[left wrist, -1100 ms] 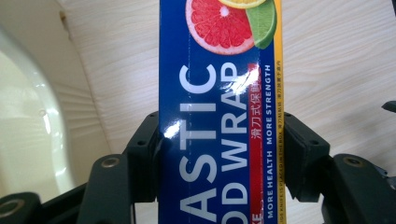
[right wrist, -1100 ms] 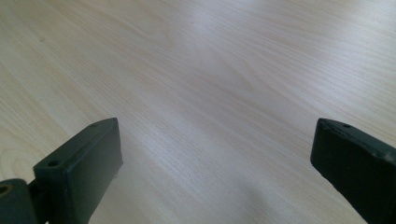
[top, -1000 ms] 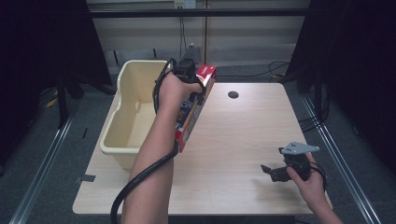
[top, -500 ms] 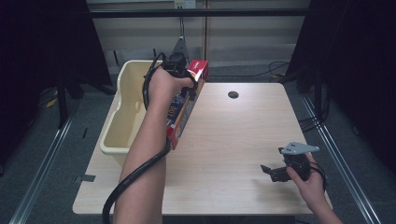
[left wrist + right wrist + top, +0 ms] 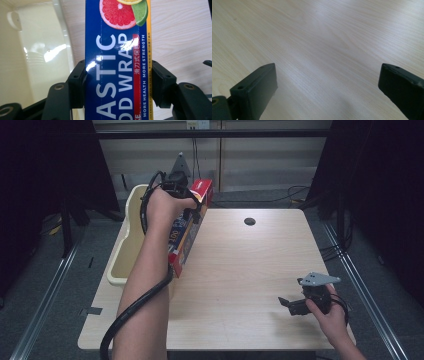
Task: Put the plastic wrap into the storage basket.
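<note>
A long blue and red plastic wrap box [image 5: 184, 234] hangs tilted above the table's left edge, its red end uppermost. My left gripper [image 5: 192, 207] is shut on it near that top end. In the left gripper view both black jaws press the sides of the box [image 5: 117, 62], whose blue face reads "PLASTIC FOOD WRAP". The box hangs beside the cream bin [image 5: 122, 255], over the table edge. Low at the near right of the table, my right gripper [image 5: 286, 304] is open with nothing between its jaws; in the right gripper view they [image 5: 327, 92] stand wide over bare wood.
The cream bin [image 5: 37, 55] stands against the table's left side, its inside bare where visible. A dark round hole [image 5: 249, 221] sits in the wooden table [image 5: 250, 265] at the far middle. Black cables trail from both grippers. Dark curtains flank the table.
My left gripper has carried the box up and to the left, toward the bin. The right hand has stayed where it was.
</note>
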